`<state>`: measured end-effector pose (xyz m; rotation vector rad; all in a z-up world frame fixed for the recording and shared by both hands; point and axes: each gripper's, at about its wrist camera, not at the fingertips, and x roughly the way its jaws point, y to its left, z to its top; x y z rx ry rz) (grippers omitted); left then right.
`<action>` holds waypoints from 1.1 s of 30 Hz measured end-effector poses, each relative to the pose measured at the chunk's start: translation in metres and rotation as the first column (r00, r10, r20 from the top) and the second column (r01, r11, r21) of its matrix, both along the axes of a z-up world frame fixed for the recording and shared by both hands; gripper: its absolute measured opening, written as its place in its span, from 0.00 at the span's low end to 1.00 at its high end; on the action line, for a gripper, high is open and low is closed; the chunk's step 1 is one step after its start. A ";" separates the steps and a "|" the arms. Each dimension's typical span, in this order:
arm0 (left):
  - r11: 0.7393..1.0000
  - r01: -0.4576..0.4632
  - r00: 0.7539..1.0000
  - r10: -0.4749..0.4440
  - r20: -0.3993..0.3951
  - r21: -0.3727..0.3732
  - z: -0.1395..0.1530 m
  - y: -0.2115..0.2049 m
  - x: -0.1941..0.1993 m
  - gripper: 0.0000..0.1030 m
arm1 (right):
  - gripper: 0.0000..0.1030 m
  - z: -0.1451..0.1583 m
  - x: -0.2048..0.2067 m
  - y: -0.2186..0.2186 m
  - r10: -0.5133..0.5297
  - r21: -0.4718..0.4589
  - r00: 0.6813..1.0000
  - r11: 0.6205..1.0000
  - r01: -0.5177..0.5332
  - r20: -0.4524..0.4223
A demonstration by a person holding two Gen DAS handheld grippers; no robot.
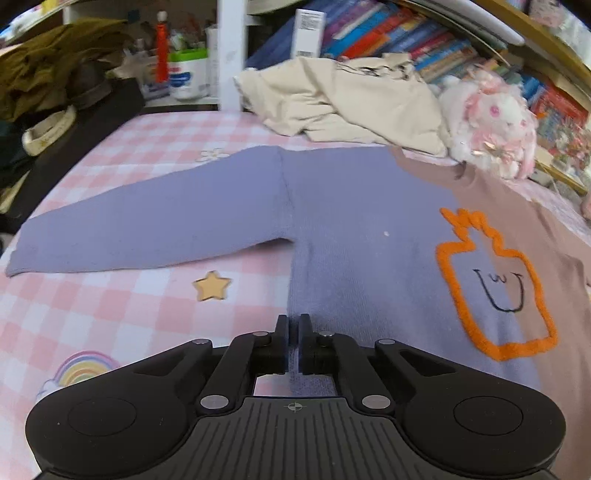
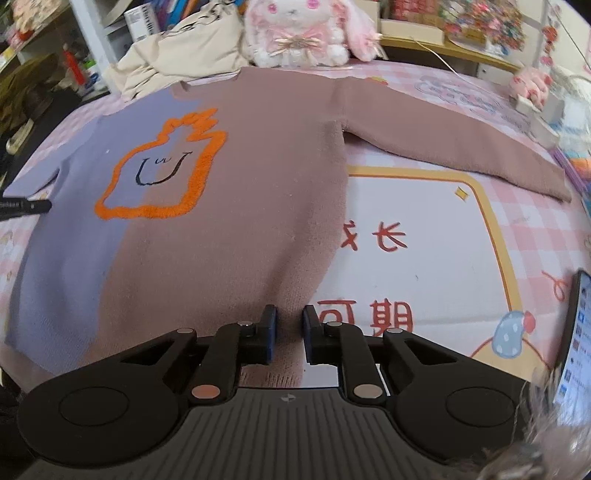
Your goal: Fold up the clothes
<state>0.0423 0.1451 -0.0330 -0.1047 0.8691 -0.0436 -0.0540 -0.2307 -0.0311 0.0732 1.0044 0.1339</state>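
Left claw (image 1: 294,325) pinches sweater (image 1: 351,221) hem; right claw (image 2: 290,317) straddles it.

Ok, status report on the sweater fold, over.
Left gripper pinched on sweater hem, right gripper part open at its hem. Sweater flat, both sleeves out. Plush bunny and cream shirt crowd the collar.

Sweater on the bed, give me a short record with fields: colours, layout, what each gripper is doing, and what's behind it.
garment: two-tone sweater, purple and brown halves, orange outline motif
layout: flat, sleeves spread
surface: pink checked bedsheet
left gripper: jaws nearly shut on purple hem
right gripper: jaws slightly apart over brown hem
behind: cream garment, plush bunny
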 end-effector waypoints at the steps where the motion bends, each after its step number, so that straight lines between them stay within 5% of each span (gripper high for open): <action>1: 1.000 -0.005 1.000 0.005 -0.001 -0.010 0.000 0.003 0.000 0.03 | 0.14 0.000 0.000 0.001 0.015 0.000 1.000 1.000 -0.015 -0.001; 9: 1.000 0.007 1.000 -0.007 -0.004 -0.012 0.000 0.005 0.001 0.07 | 0.16 -0.001 0.001 -0.001 0.041 0.011 0.999 0.999 -0.041 0.002; 15: 0.997 0.082 0.996 -0.081 -0.028 0.011 0.006 -0.003 -0.013 0.20 | 0.25 0.000 -0.001 -0.008 0.005 0.022 1.000 1.000 -0.006 0.011; 21: 0.997 0.043 0.998 -0.047 -0.050 -0.070 0.005 -0.002 -0.032 0.24 | 0.27 -0.001 0.003 -0.015 -0.029 0.055 1.000 0.998 0.028 0.007; 29: 0.993 0.014 0.998 -0.022 -0.063 -0.116 0.003 -0.007 -0.051 0.24 | 0.28 -0.002 0.005 -0.014 -0.036 0.059 0.999 0.998 0.034 0.022; 32: 0.996 0.021 0.997 -0.028 -0.077 -0.090 0.004 -0.010 -0.049 0.21 | 0.17 -0.002 0.004 -0.011 -0.021 0.049 0.999 0.999 0.020 0.025; 33: 0.997 0.028 0.996 -0.034 -0.083 -0.074 0.005 -0.011 -0.048 0.13 | 0.16 -0.002 0.004 -0.010 -0.016 0.046 1.000 0.999 0.015 0.027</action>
